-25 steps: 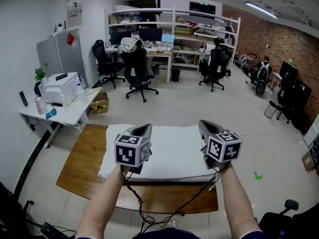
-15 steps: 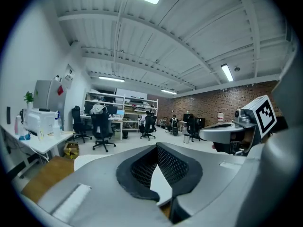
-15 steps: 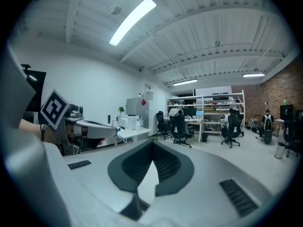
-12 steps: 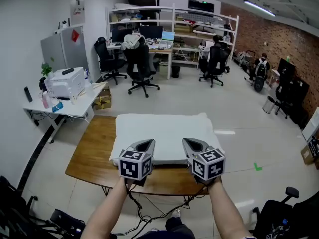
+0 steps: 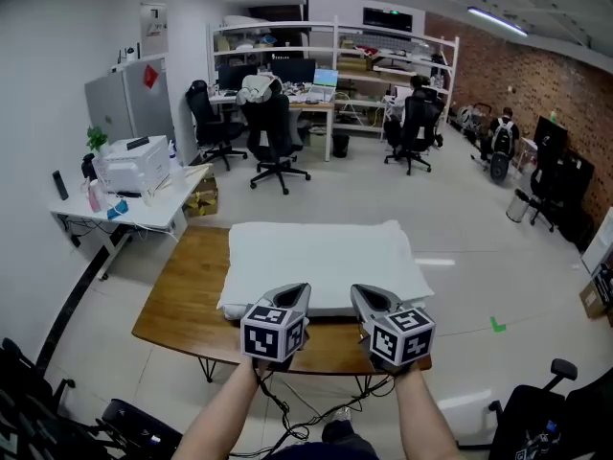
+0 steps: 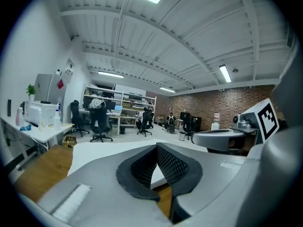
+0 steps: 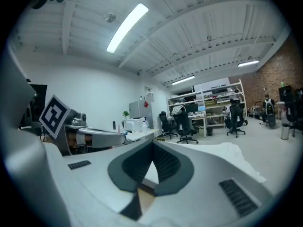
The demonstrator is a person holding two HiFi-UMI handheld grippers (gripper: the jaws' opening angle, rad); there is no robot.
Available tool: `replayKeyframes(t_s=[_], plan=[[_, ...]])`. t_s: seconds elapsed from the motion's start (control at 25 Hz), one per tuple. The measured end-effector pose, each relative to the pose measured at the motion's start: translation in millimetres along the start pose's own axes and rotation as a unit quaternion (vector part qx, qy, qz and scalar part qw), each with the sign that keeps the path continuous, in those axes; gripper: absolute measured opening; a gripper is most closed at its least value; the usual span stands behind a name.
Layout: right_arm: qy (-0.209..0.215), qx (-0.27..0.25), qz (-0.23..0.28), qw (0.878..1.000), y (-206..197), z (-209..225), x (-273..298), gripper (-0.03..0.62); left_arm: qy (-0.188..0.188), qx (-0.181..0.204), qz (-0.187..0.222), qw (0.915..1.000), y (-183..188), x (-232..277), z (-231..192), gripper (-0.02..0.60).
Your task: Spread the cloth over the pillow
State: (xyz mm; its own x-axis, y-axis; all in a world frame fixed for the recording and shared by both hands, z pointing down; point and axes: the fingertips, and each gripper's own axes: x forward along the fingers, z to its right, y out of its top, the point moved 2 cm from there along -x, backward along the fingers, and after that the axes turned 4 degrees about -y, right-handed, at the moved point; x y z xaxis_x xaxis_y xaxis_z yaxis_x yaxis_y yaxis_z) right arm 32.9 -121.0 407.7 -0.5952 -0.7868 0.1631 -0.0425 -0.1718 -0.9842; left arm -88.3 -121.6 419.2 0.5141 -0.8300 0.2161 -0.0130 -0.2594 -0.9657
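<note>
A white pillow [image 5: 321, 257] lies on the wooden table [image 5: 182, 300], with a white cloth [image 5: 287, 242] lying flat over its top; a small corner of cloth sticks up at the far right. Both grippers hover side by side over the table's near edge, just in front of the pillow. My left gripper [image 5: 296, 290] is shut with nothing in it, and my right gripper [image 5: 361, 293] is shut and empty too. In the left gripper view, the closed jaws [image 6: 156, 148] point over the white cloth [image 6: 104, 150]. The right gripper view shows the closed jaws [image 7: 152, 144] and the cloth [image 7: 227, 150] beyond.
A white side table [image 5: 144, 209] with a printer [image 5: 134, 164] stands to the left. Office chairs [image 5: 273, 137], desks and shelves [image 5: 335, 56] fill the back, with seated people. Cables hang under the table's near edge. Grey floor lies to the right.
Both grippers drew back from above the pillow towards the table's near edge and came closer together. The cloth stays flat on the pillow.
</note>
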Motion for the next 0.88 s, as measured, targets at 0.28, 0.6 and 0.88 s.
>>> replayKeyframes(t_s=[0.28,0.6,0.88], plan=[[0.002,0.017,0.0,1.0,-1,4,-11,0.012,-0.014,0.002,-0.002,0.9999,-1,6,17,0.006],[0.004,0.015,0.006,1.0,6,6,-14,0.012,-0.019,0.013,-0.005,0.9997,2,13,24,0.006],[0.01,0.012,0.007,1.0,8,5,-16,0.012,-0.025,0.015,-0.011,0.9995,1,17,32,0.007]])
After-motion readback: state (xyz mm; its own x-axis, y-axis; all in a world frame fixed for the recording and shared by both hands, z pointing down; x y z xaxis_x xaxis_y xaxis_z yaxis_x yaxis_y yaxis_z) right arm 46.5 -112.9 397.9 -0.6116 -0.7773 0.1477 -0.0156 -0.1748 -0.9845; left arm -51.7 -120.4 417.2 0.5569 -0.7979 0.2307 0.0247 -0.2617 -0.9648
